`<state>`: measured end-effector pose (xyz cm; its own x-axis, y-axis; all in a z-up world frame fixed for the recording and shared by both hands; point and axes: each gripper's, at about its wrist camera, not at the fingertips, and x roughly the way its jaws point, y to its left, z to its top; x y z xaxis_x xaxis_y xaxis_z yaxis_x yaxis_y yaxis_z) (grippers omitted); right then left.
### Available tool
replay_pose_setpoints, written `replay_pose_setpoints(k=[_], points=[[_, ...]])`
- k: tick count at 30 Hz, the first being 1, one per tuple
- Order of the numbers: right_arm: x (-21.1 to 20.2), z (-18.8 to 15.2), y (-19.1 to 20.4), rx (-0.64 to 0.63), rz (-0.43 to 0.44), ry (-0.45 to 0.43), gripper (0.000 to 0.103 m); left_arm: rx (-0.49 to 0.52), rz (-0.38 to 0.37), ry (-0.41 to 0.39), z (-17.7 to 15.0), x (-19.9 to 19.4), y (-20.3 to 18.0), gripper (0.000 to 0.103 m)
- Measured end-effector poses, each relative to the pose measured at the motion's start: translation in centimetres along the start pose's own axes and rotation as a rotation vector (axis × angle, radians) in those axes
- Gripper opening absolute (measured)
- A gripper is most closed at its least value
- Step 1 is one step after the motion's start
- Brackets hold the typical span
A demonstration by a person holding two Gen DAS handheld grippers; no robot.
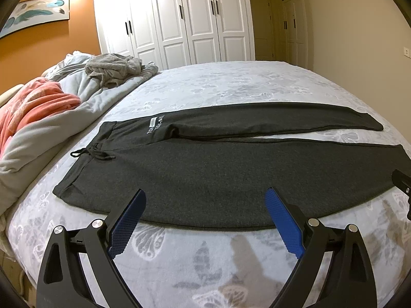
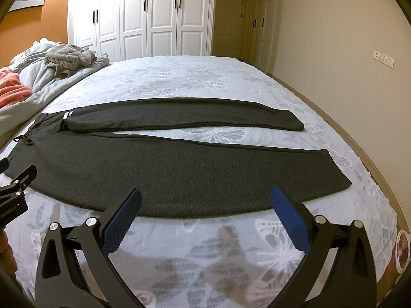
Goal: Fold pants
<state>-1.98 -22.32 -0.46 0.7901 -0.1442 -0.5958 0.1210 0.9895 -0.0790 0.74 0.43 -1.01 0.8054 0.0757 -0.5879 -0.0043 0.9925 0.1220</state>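
Pants (image 1: 205, 174) lie flat, long axis along the bed's (image 1: 205, 251) near edge; left gripper (image 1: 205, 205) nearer the waistband, right gripper (image 2: 205, 202) nearer the cuffs, both released.

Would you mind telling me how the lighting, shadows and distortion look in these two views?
Left wrist view: warm indoor light, the bed bulges from fisheye, soft shadows fall below the open left gripper. Right wrist view: same bowing, the pants stay sharp, shadows under the open right gripper.
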Motion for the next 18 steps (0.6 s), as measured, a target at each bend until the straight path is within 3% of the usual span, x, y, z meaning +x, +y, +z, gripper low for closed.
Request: replay_pose_setpoints(k=[18], points=[[-0.07,-0.02,0.01,0.001,0.000,0.000,0.098,-0.001,0.005,0.001,0.10,0.06,-0.12,0.092]])
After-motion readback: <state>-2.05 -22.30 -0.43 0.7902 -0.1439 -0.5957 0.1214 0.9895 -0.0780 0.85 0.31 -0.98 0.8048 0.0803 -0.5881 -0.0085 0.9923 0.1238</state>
